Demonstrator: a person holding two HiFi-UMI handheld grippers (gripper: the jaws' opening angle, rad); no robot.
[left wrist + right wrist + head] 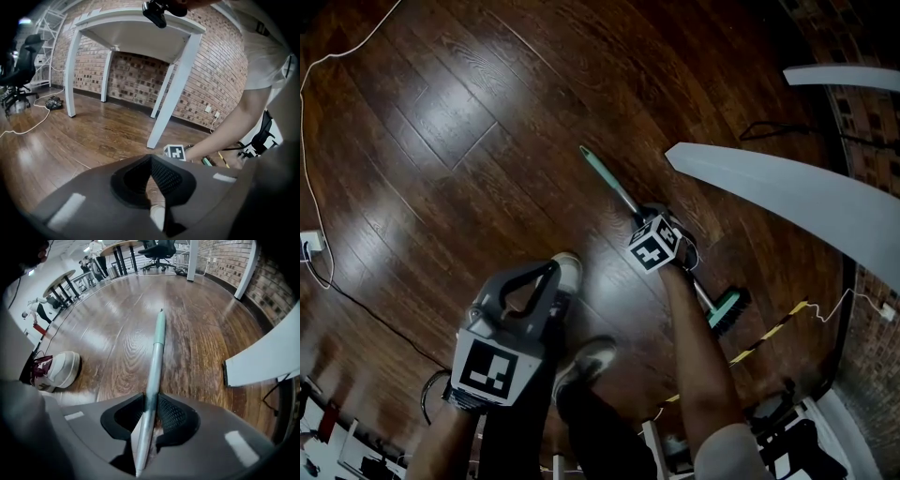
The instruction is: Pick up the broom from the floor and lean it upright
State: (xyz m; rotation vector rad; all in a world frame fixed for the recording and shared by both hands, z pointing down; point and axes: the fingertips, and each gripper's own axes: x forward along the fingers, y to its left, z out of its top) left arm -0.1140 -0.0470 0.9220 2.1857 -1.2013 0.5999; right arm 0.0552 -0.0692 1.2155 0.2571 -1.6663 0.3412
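Note:
The broom lies flat on the dark wood floor, its teal and metal handle point(614, 183) running from upper left down to the teal brush head point(728, 311). My right gripper point(661, 223) points straight down over the handle's lower half. In the right gripper view the handle point(158, 338) passes between the jaws of my right gripper point(151, 400), which stand open close on either side of it. My left gripper point(549, 269) hangs shut and empty over the person's shoes; its tips meet in the left gripper view point(151, 157).
A white table point(787, 192) stands just right of the broom, its leg point(262, 364) close to the handle. The person's white shoes point(569, 267) are left of the broom. A yellow-black cable point(769, 336) lies by the brush head. A thin cable point(314, 187) runs along the left.

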